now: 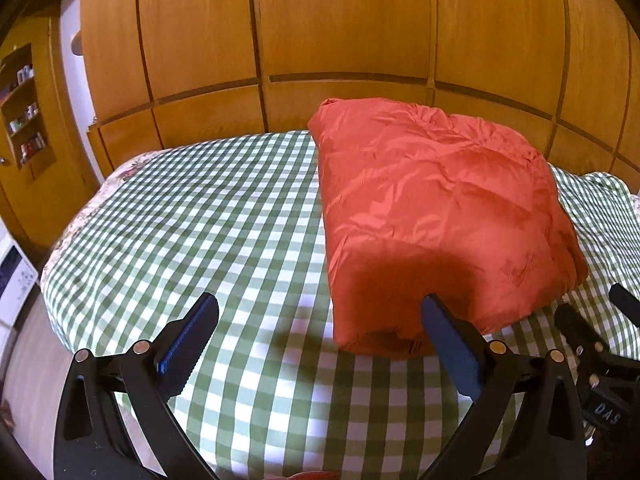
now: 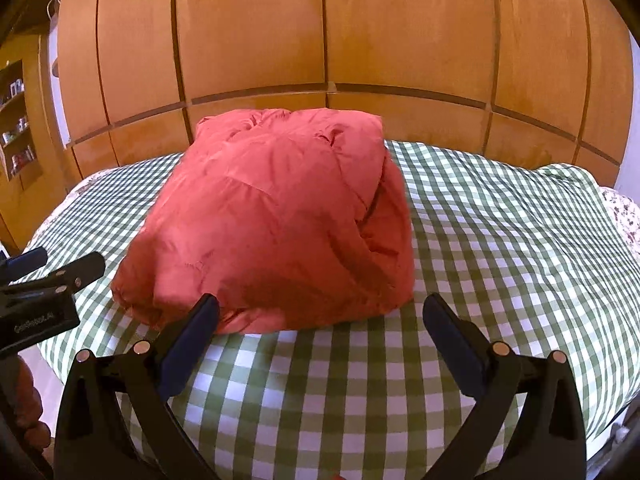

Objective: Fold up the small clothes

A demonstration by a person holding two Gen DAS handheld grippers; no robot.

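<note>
A puffy red-orange jacket (image 1: 436,216) lies folded into a thick bundle on a green-and-white checked cloth (image 1: 200,220). In the left wrist view it fills the right half, and my left gripper (image 1: 320,312) stands open just short of its near left corner, with nothing between its fingers. The right wrist view has the same jacket (image 2: 276,224) centred, and my right gripper (image 2: 320,312) is open in front of its near edge, holding nothing. The left gripper (image 2: 60,268) also shows at the left edge of the right wrist view.
The checked cloth (image 2: 500,240) covers a bed with a floral spread (image 2: 624,208) at its edges. A wall of wooden wardrobe doors (image 1: 340,32) stands right behind the bed. Shelves with small bottles (image 1: 24,112) are at far left. A hand (image 2: 28,392) shows low left.
</note>
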